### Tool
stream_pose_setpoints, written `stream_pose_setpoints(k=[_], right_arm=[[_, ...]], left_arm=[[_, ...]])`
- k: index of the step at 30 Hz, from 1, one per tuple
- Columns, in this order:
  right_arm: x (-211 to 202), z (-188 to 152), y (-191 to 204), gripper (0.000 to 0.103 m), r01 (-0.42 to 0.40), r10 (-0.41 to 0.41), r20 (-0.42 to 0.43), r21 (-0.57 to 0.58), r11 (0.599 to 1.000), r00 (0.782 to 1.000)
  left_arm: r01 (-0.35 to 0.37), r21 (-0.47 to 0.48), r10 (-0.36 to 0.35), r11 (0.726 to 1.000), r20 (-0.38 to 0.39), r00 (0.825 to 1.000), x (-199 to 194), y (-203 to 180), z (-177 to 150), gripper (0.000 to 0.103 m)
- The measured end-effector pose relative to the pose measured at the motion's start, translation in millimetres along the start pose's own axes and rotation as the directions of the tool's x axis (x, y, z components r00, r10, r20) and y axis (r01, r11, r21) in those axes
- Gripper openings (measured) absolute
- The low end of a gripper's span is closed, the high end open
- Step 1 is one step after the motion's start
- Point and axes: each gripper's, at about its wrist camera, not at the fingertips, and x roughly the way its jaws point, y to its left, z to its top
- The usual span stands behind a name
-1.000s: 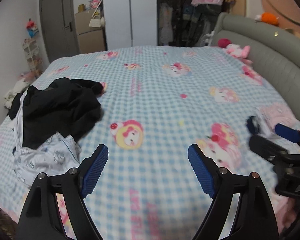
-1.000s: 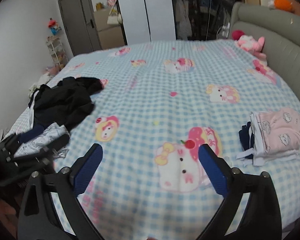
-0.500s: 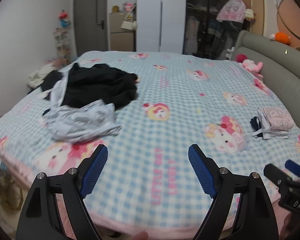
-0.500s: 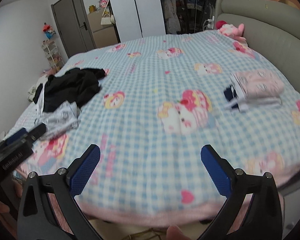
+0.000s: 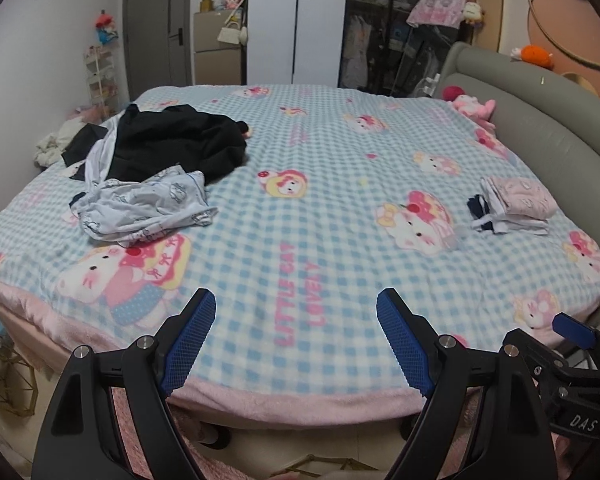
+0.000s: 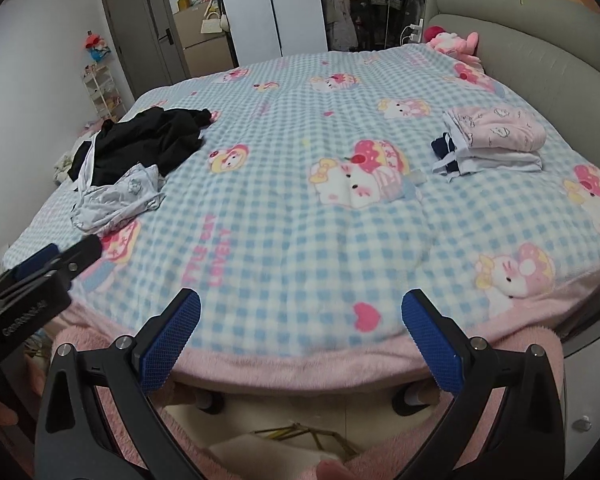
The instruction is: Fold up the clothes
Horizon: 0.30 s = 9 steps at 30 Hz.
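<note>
Both the left gripper (image 5: 296, 334) and right gripper (image 6: 300, 338) gape wide, holding nothing, above the bed's (image 5: 300, 394) near edge. Unfolded clothes (image 5: 152, 172) lie heaped far left, partly overlapping; the folded stack (image 5: 514, 206) sits right, its lower layers hidden.

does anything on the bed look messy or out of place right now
Yes: a black garment and a pale printed garment lie crumpled together on the bed's left side, unfolded, unlike the neat folded stack on the right.

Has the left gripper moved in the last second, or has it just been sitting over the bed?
Yes. The left gripper has pulled back toward the foot of the bed: the blanket's pink edge now lies beneath it, and the black garment looks farther off.
</note>
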Motion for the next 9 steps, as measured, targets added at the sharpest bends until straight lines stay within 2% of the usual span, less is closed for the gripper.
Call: stream_pose_setpoints(k=[9], right_arm=[[-2.8,-4.3,1.9,0.102,0.009,-0.009,0.002,0.002,1.000,1.000]], left_arm=[[0.023,0.000,-0.023,1.000,-0.006,1.000,-3.9,-3.1,-9.8,0.085]])
